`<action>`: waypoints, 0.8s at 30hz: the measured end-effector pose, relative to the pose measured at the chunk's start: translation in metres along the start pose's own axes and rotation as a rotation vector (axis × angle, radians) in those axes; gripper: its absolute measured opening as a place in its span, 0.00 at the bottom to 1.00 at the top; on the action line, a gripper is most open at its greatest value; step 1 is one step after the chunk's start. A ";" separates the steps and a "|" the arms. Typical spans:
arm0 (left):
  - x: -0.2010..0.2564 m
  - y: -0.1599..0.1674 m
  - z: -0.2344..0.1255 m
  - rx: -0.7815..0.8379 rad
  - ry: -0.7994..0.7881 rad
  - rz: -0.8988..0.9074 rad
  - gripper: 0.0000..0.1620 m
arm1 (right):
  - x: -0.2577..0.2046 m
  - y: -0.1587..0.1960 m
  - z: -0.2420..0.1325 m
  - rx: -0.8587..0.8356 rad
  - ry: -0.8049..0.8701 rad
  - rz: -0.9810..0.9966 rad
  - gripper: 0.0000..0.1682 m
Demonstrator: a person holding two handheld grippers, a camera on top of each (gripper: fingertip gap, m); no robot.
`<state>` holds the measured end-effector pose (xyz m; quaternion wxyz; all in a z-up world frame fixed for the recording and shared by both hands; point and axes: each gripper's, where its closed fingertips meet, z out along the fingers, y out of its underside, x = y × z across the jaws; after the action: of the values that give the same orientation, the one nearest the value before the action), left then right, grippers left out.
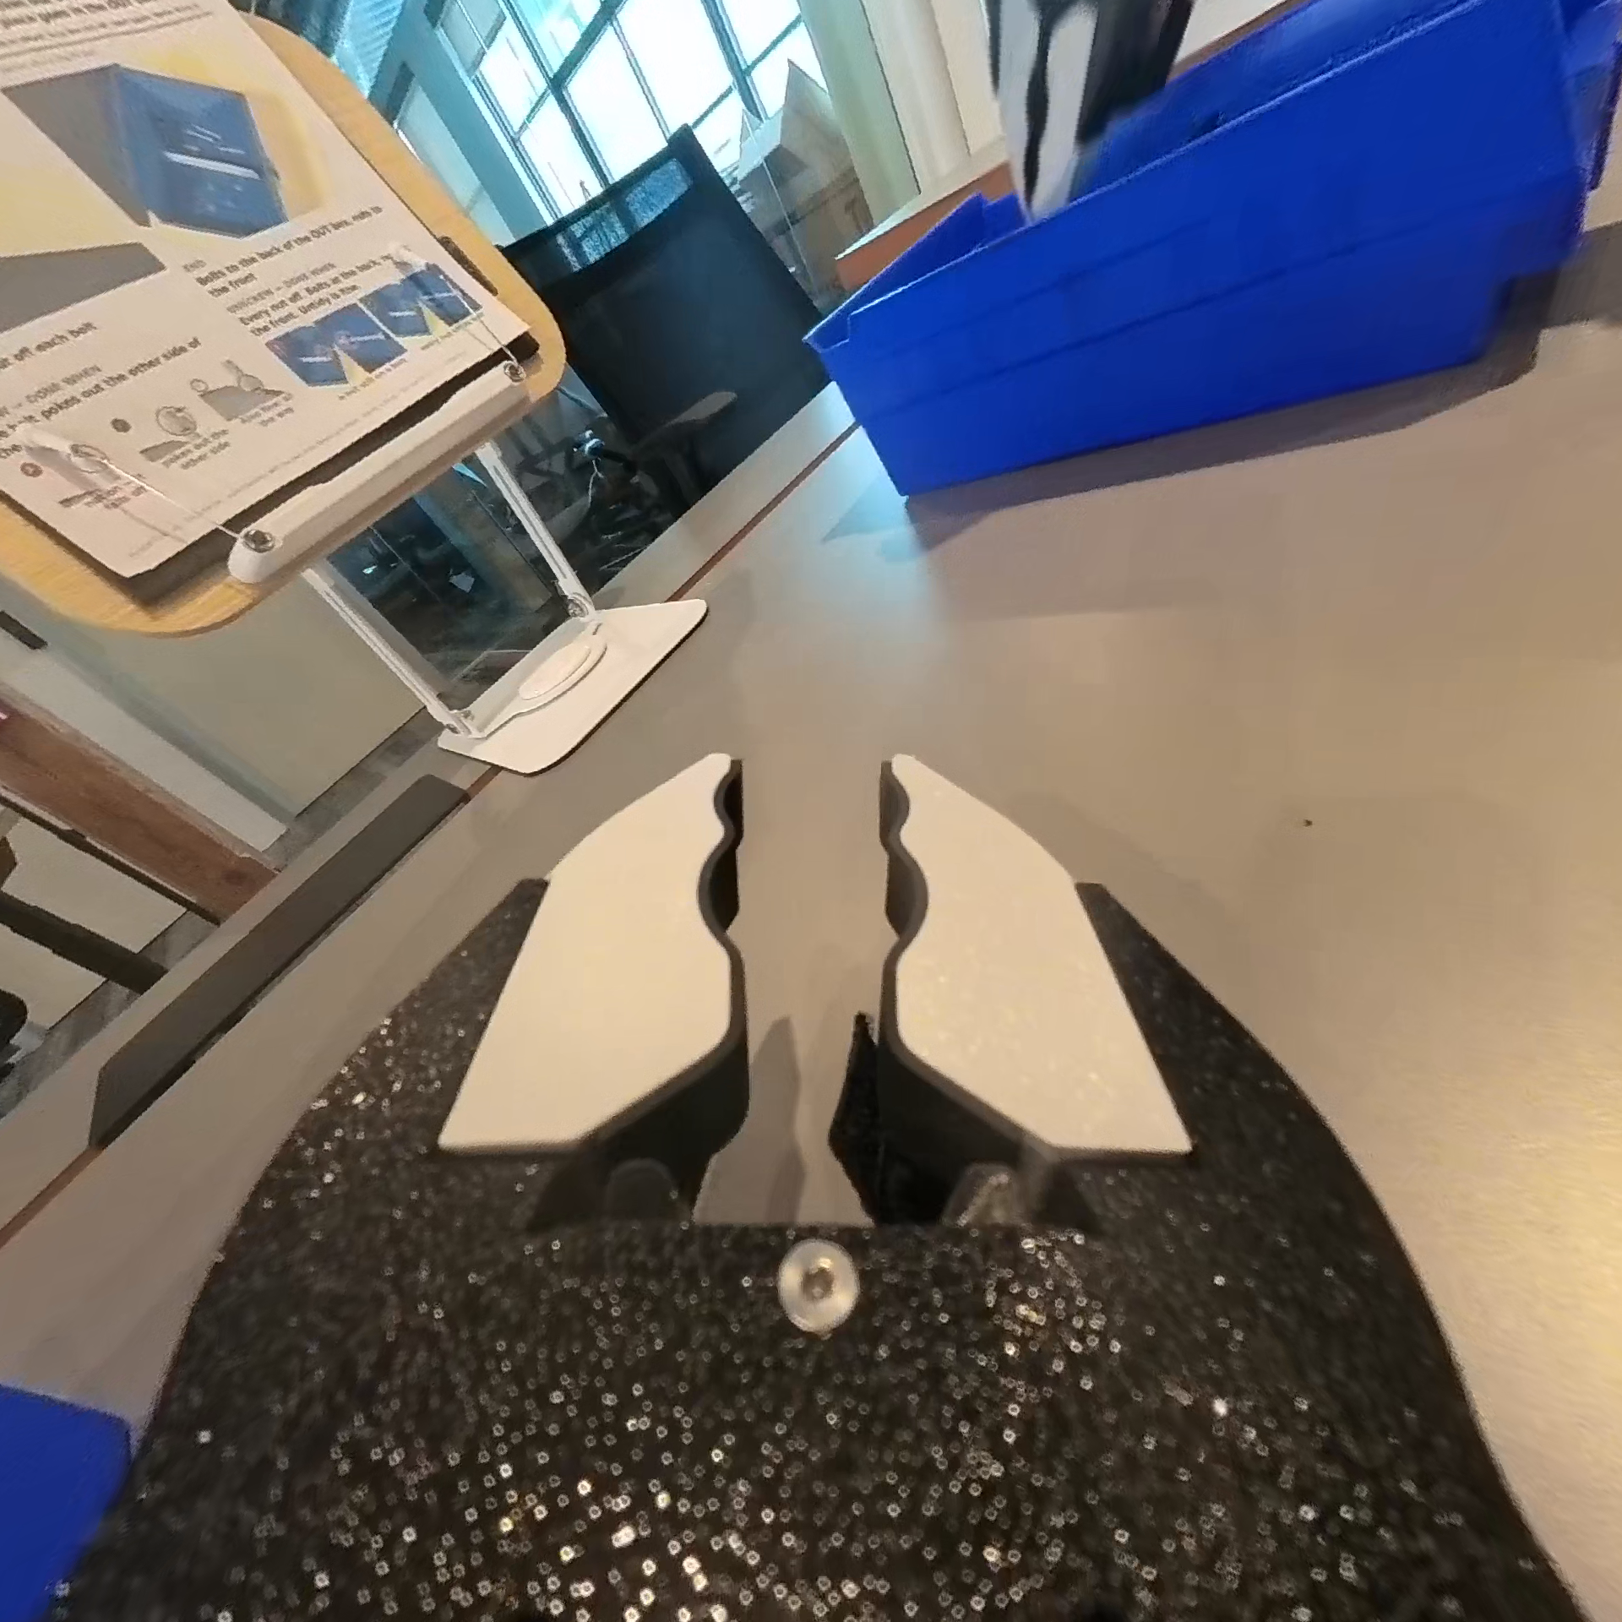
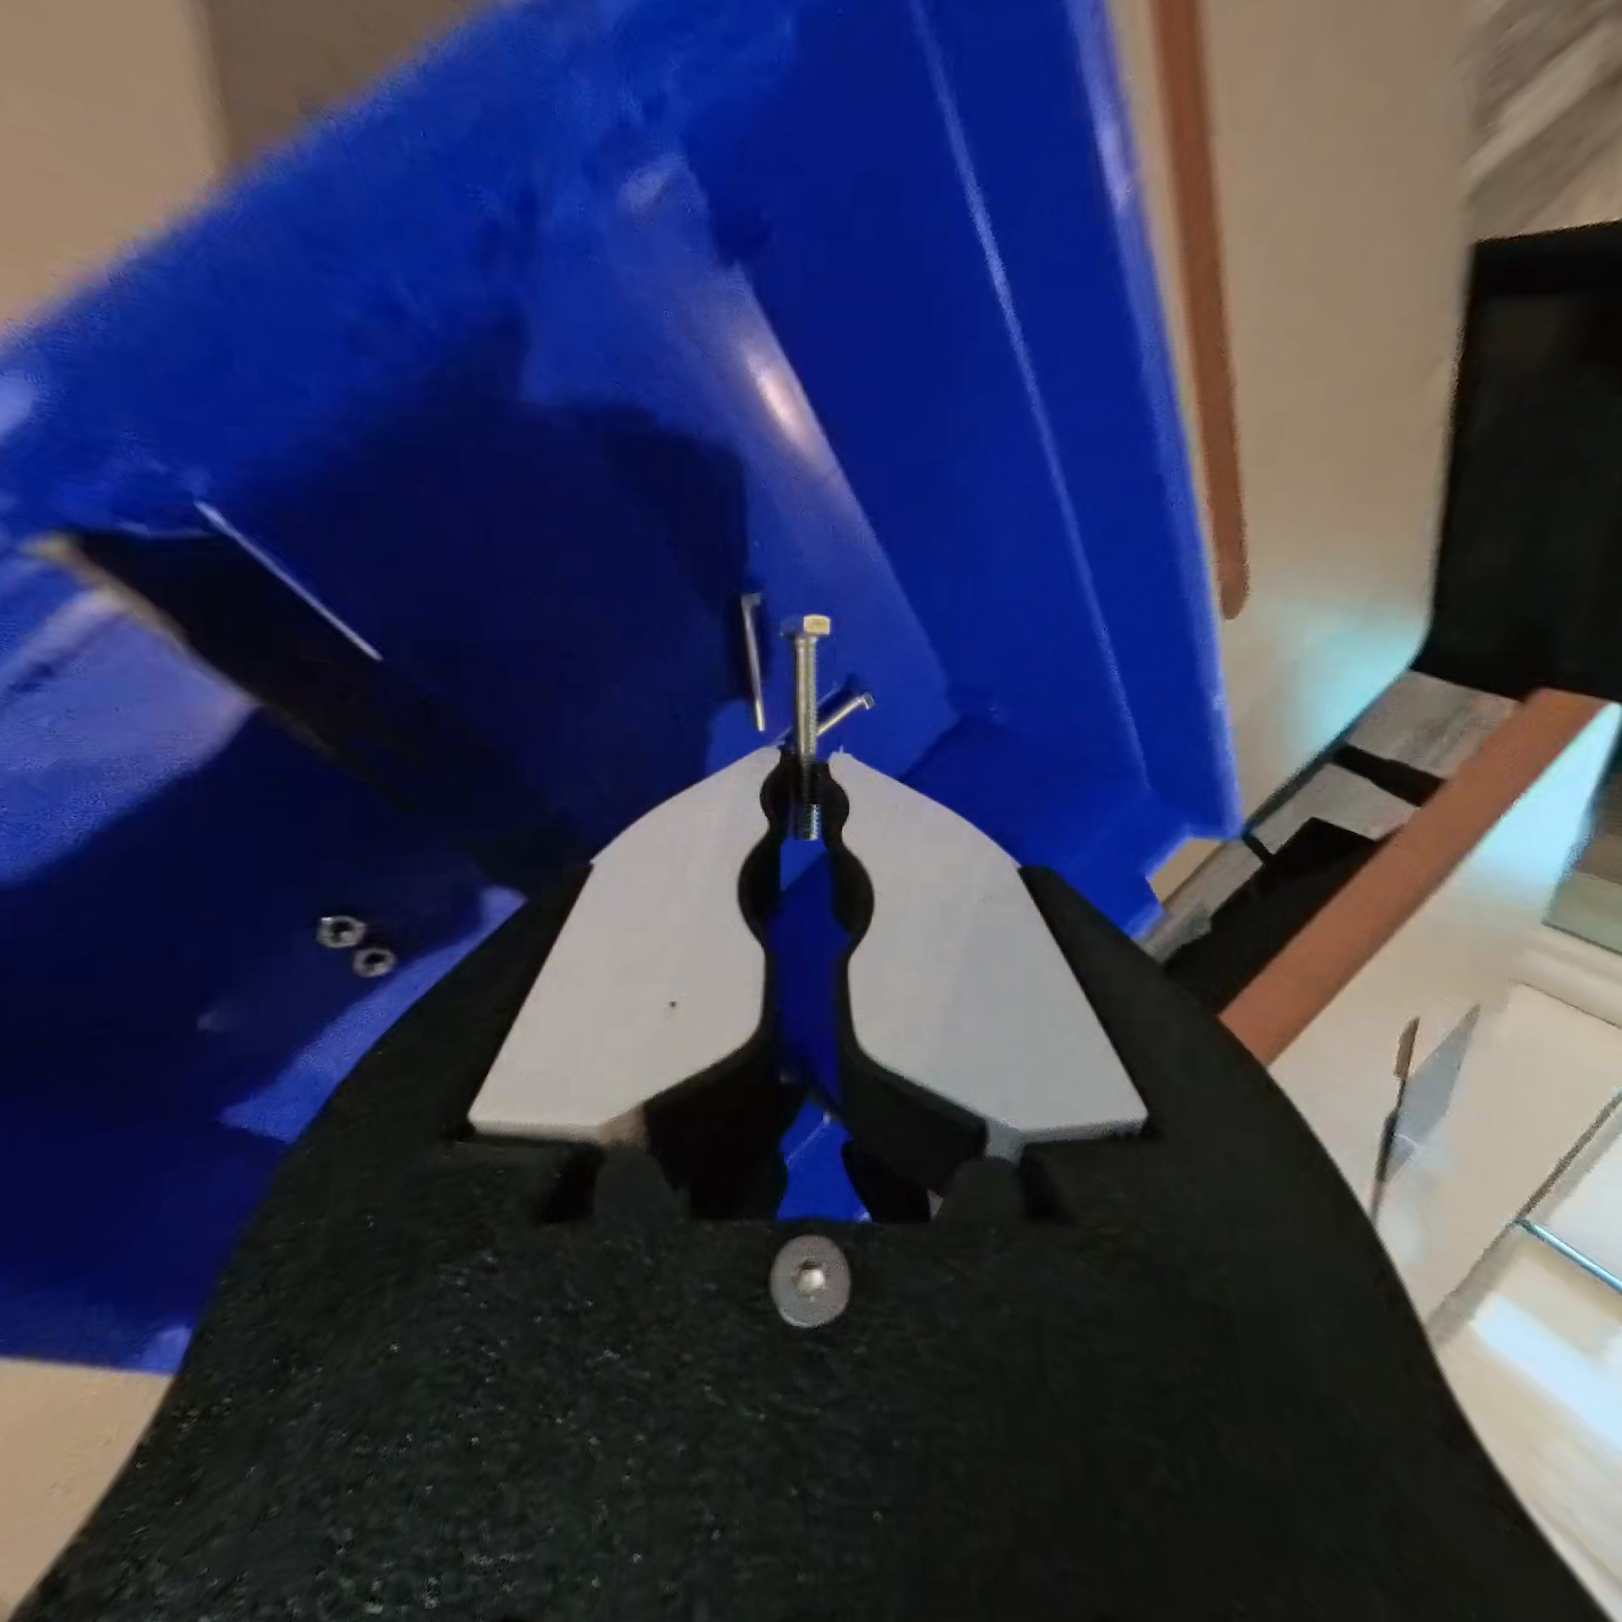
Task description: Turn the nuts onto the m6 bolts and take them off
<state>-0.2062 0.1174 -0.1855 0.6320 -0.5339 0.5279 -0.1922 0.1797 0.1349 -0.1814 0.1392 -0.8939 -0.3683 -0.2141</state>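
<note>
steel bolt (image 2: 808, 693) sits pinched by its thread end at the right gripper (image 2: 809, 764) tips, mid-frame over the blue bin (image 2: 527, 395); left gripper (image 1: 812, 781) narrowly parted, empty. such a shallow grip could let it slip.

The blue bin (image 2: 527, 351) is smeared by blur; the other gripper (image 1: 1053, 88) is cropped at twelve o'clock.

Printed instruction sheet (image 1: 219, 290) with text and small diagrams, clipped on wooden-edged stand (image 1: 491, 491); wording not reproduced. No other markings.
</note>
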 end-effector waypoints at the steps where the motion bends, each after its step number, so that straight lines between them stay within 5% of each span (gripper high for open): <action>1: 0.000 0.000 0.000 -0.001 -0.002 0.001 0.18 | 0.001 0.003 0.012 -0.034 -0.022 -0.015 0.03; 7: -0.002 0.000 -0.002 0.003 -0.024 0.019 0.09 | 0.005 0.005 0.050 -0.122 -0.070 -0.039 0.03; 17: -0.003 0.000 -0.002 0.007 -0.033 0.020 0.08 | 0.005 0.008 0.070 -0.200 -0.028 -0.012 0.08; 21: -0.003 0.000 -0.002 0.007 -0.035 0.019 0.08 | 0.032 0.009 0.046 -0.173 0.140 0.051 0.01; 24: -0.004 0.001 -0.002 -0.006 -0.036 0.002 0.08 | 0.047 -0.010 -0.008 -0.015 0.257 0.199 0.00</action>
<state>-0.2098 0.1203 -0.1843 0.6398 -0.5388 0.5175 -0.1804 0.2001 0.1670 -0.1507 0.1989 -0.8922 -0.2555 -0.3147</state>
